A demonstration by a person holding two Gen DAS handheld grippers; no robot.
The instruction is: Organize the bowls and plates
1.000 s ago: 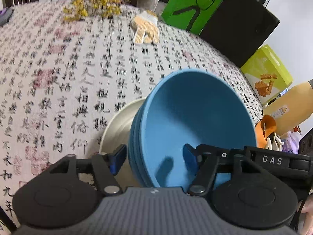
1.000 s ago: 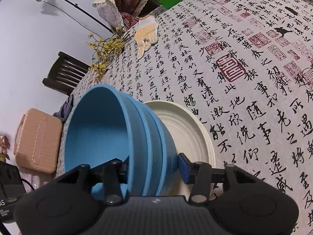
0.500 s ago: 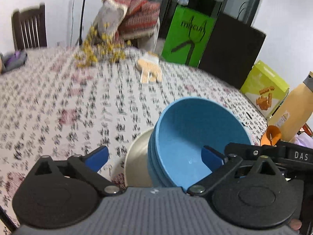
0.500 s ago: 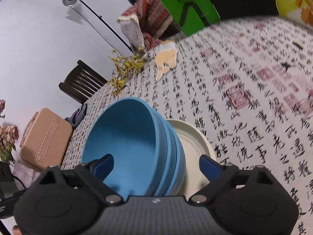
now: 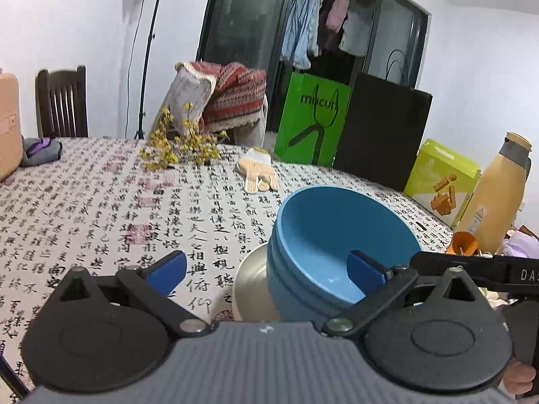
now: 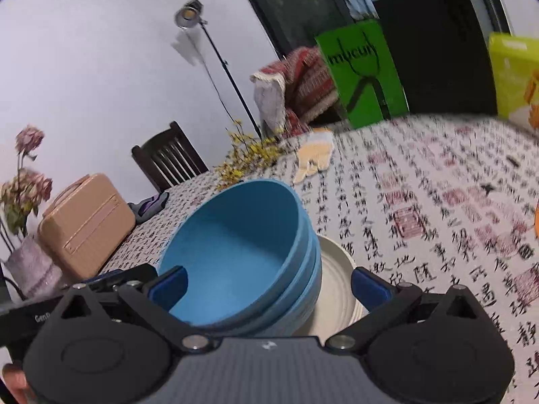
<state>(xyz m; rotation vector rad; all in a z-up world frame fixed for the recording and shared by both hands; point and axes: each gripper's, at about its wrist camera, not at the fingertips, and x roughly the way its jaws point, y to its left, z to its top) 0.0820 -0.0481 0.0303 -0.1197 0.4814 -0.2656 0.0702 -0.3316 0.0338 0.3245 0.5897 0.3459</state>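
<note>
The left gripper [image 5: 266, 271] has its jaws spread wide with nothing pressed between the blue pads; its right pad sits in front of the inside of the stacked blue bowls [image 5: 340, 249], whether touching cannot be told, and its left pad hangs over bare cloth. The right gripper [image 6: 267, 284] likewise stands wide apart and grips nothing, its left pad at the near rim of the same bowls [image 6: 242, 256] and its right pad over the white plate [image 6: 337, 289]. The bowls are nested one inside another and tilted, resting on the cream plate [image 5: 251, 286], which lies just ahead of both sets of jaws on the counter [image 5: 101, 222], covered by a cloth printed with black calligraphy and red seals. Farther out from the left jaws lie a knitted glove [image 5: 257, 170] and a spray of yellow flowers [image 5: 178, 151]; to the far right stand a yellow bottle [image 5: 498, 188] and a lime-green box [image 5: 441, 181]. Beyond the counter's far edge are a green bag [image 5: 311, 119], a dark wooden chair [image 5: 62, 101] and a floor lamp [image 5: 148, 50]. From the right view, a tan case [image 6: 86, 224] sits off to the left of the jaws.
</note>
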